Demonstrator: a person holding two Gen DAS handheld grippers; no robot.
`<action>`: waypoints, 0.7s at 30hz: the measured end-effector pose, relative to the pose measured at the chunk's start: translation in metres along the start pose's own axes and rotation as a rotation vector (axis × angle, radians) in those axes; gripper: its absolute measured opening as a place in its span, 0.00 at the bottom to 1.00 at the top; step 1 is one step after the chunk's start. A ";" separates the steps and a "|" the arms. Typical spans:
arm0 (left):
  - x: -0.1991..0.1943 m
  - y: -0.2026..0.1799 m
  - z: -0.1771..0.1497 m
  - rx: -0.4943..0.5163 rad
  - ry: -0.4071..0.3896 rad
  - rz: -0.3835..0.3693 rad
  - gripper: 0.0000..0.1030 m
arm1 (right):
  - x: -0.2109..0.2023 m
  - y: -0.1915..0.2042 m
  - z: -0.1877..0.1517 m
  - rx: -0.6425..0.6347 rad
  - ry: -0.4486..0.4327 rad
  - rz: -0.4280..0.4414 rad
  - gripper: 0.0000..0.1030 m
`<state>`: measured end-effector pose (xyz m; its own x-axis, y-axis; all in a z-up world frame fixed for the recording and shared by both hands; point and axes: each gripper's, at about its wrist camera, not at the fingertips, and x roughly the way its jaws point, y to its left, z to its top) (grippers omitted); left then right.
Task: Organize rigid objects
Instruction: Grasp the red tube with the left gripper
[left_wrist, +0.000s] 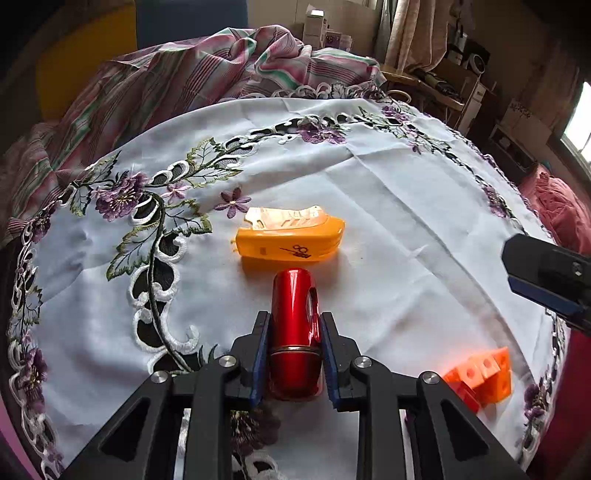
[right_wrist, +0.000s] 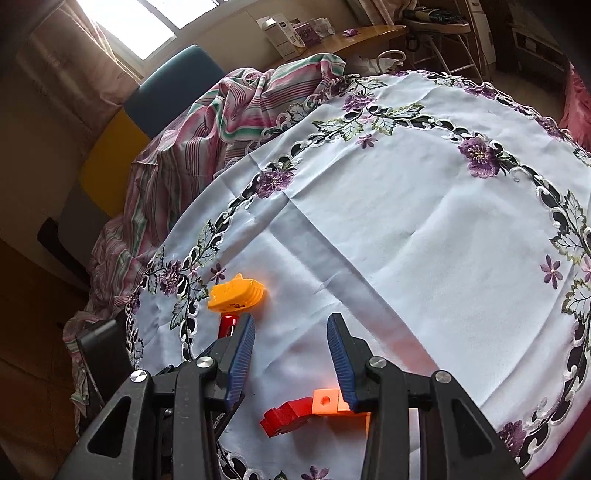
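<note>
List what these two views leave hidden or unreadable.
- Red bottle: left view, its near end sits behind the left tongs; right view shows only a sliver.
- Orange blocks: right view, partly behind the right tongs; left view, partly covered by the tongs' arm.
- Yellow case: logo too small to read.

We record daylight as the sole source, entering through a blown-out window (right_wrist: 147, 22) at the upper left of the right wrist view. The white embroidered tablecloth (left_wrist: 369, 206) is evenly bright. The glossy red metal cylinder (left_wrist: 293, 314) carries streak highlights, and the orange perforated plastic blocks (left_wrist: 484, 373) glow, nearly overexposed. Shadows beneath objects are soft. Fisheye curvature bends both views, with dark, dim corners and softened background detail
</note>
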<state>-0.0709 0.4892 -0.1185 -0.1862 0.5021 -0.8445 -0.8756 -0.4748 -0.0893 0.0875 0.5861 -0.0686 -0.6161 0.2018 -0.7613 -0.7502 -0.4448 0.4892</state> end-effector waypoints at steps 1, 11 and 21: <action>-0.007 0.000 -0.004 -0.002 -0.009 0.005 0.26 | 0.001 0.000 0.000 -0.002 0.001 0.000 0.40; -0.081 0.018 -0.065 -0.120 -0.090 0.003 0.26 | 0.013 0.007 -0.008 -0.037 0.067 0.000 0.40; -0.135 0.032 -0.106 -0.177 -0.145 -0.007 0.26 | 0.029 0.053 -0.024 -0.273 0.134 -0.011 0.48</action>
<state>-0.0262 0.3293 -0.0632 -0.2536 0.5987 -0.7598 -0.7876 -0.5838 -0.1971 0.0353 0.5474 -0.0751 -0.5574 0.0996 -0.8242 -0.6538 -0.6646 0.3618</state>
